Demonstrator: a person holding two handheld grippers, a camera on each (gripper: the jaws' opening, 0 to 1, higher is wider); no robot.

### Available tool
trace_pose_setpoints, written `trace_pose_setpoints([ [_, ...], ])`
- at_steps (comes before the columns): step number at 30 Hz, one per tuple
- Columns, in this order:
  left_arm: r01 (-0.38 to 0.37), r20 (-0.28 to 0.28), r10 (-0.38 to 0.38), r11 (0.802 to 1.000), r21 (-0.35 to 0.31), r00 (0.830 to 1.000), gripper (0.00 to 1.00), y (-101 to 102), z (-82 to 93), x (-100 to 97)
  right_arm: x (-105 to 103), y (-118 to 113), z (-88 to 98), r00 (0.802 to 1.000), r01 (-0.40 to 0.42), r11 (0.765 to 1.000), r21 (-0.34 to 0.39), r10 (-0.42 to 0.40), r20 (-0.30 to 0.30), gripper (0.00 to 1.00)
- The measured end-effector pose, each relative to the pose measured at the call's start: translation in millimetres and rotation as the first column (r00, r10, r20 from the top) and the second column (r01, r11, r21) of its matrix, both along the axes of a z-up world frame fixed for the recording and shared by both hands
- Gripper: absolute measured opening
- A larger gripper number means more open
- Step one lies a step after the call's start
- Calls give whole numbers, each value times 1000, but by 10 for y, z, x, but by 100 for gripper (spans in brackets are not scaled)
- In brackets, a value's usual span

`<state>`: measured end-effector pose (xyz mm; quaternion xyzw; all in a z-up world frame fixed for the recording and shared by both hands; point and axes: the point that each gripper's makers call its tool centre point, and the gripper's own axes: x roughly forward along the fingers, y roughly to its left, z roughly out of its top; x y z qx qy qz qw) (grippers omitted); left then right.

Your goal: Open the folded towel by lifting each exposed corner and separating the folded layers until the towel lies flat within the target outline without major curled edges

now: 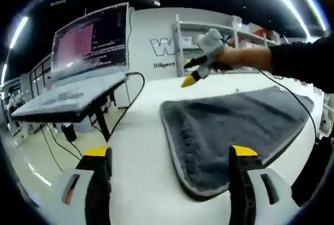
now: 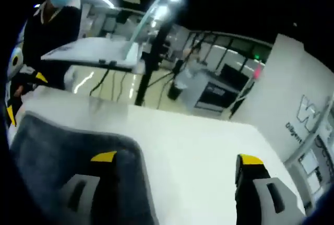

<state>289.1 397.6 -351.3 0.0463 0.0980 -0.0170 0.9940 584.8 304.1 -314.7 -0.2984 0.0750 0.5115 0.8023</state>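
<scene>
Lying flat on the white table [image 1: 141,146], the grey fluffy towel [image 1: 235,126] sits at three o'clock of the left gripper [image 1: 169,165]. Both tongs gape wide, holding nothing; the right gripper [image 2: 177,165] hangs above the towel's edge, probably ready to smooth it.

Left claw [image 1: 169,154]: jaws spread wide apart, yellow tips upright at 7 and 5 o'clock of the left gripper view, nothing between them. Right claw [image 2: 177,158]: jaws likewise parted and unloaded; in the left gripper view it appears at 1 o'clock, carried by a hand [image 1: 245,58] on a dark-sleeved arm [image 1: 300,58], tip angled down-left.
</scene>
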Motion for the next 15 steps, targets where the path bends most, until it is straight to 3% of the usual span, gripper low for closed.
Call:
trace_pose_setpoints([
  [3,83,75,-77,994,-74,994,100,-154,273,34,-52,-166,138,999,30,1000,9,-30,26,100],
  [5,149,99,-141,985,-84,985,100,-313,394,67,-94,-313,250,998,56,998,21,-57,38,100],
  [7,156,90,-150,986,-65,985,100,-352,462,126,-148,-494,375,995,87,995,46,-89,44,100],
  [8,159,81,-157,987,-19,984,100,-358,493,175,-160,-616,425,992,122,991,55,-124,38,100],
  [10,161,74,-162,987,14,984,100,-372,527,235,-201,-902,480,982,187,981,50,-188,21,100],
  [13,181,50,-182,983,27,982,99,-413,573,337,-336,-1370,617,972,231,970,77,-233,20,100],
  [14,187,41,-188,982,27,981,98,-422,583,360,-346,-1425,633,970,238,968,80,-240,22,100],
  [15,189,37,-190,982,26,981,97,-429,626,399,-418,-1689,704,966,256,962,93,-259,25,100],
])
